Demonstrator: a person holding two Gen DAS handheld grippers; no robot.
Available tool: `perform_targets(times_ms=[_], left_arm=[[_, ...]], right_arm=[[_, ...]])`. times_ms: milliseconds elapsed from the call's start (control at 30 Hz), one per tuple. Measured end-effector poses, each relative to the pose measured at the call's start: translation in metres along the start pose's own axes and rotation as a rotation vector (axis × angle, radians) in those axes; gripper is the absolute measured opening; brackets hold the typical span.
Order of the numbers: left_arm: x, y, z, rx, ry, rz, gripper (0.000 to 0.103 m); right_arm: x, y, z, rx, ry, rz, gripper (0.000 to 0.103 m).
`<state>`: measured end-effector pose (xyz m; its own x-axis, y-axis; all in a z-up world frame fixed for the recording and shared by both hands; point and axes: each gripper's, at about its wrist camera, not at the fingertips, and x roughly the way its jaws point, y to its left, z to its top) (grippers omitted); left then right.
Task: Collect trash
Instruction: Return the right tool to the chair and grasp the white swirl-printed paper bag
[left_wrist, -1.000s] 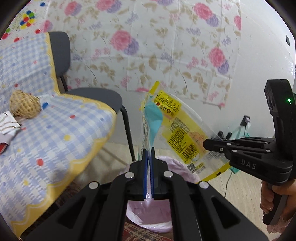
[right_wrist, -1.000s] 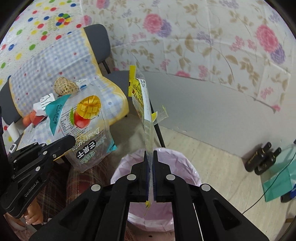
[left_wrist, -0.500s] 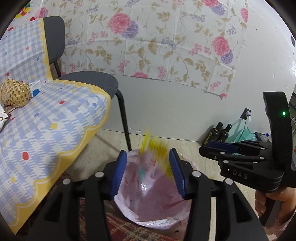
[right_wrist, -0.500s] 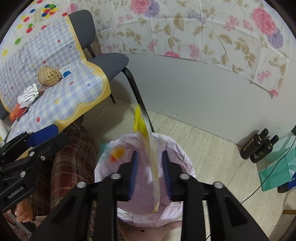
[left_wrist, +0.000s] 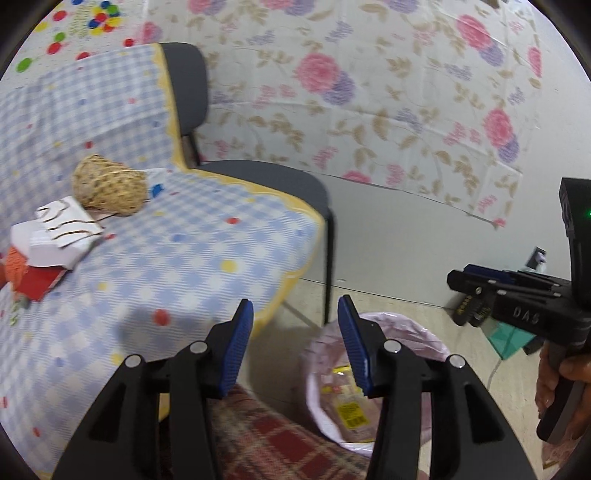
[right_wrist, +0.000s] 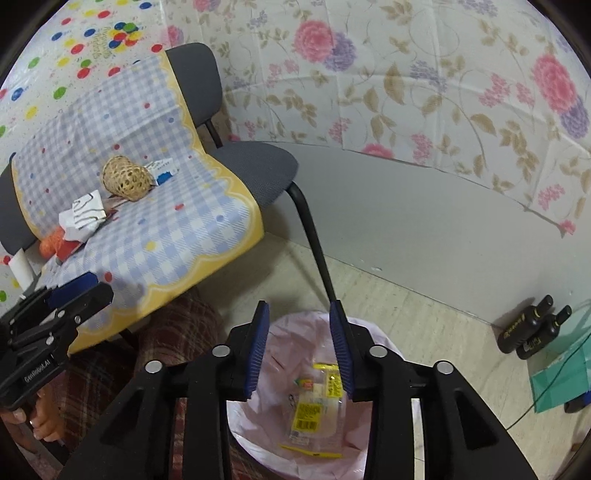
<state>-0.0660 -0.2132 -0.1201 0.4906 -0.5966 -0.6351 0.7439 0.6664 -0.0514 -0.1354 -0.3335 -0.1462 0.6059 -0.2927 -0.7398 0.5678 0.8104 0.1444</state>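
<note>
Over the pink-lined trash bin (right_wrist: 291, 350) my right gripper (right_wrist: 299, 308) has its jaws opening, with nothing between them. Snack wrappers (right_wrist: 310, 413) with yellow labels lie in the bin; the left wrist view shows them too (left_wrist: 349, 410). My left gripper (left_wrist: 295, 306) is open and empty, over the gap between the table's edge and the bin (left_wrist: 424, 339). On the checked tablecloth (left_wrist: 184, 258) lie a wicker ball (left_wrist: 107, 188), a crumpled white carton (left_wrist: 59, 232), an orange thing (left_wrist: 14, 266) and a red scrap (left_wrist: 40, 284).
A grey chair (right_wrist: 255, 170) stands behind the table, one black leg beside the bin. Two dark bottles (right_wrist: 532, 328) and a teal bag (right_wrist: 561, 380) sit on the floor by the wall. Plaid-clad legs (right_wrist: 173, 332) are under the table's edge.
Both grippers have opened and let go of their wrappers, which fell into the bin. The left gripper has swung left toward the table.
</note>
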Motion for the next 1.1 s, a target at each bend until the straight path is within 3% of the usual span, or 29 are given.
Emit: perform_targets(times_ms=[367,633,1100], left_arm=[[-0.009,0.068,0.015,-0.102,-0.033,0.112,0.046],[-0.03,0.129,0.027,-0.164,-0.062,0.258,0.051],[-0.063,0.223,0.026,-0.306,-0.075,0.464,0.061]], right_arm=[[0.026,0.063,0.044,-0.117,-0.023,0.082,0.038],[0.047,0.117,0.072,-0.216,-0.042,0.145,0.045],[0.08,0.193,0.107,-0.314,-0.066,0.259,0.068]])
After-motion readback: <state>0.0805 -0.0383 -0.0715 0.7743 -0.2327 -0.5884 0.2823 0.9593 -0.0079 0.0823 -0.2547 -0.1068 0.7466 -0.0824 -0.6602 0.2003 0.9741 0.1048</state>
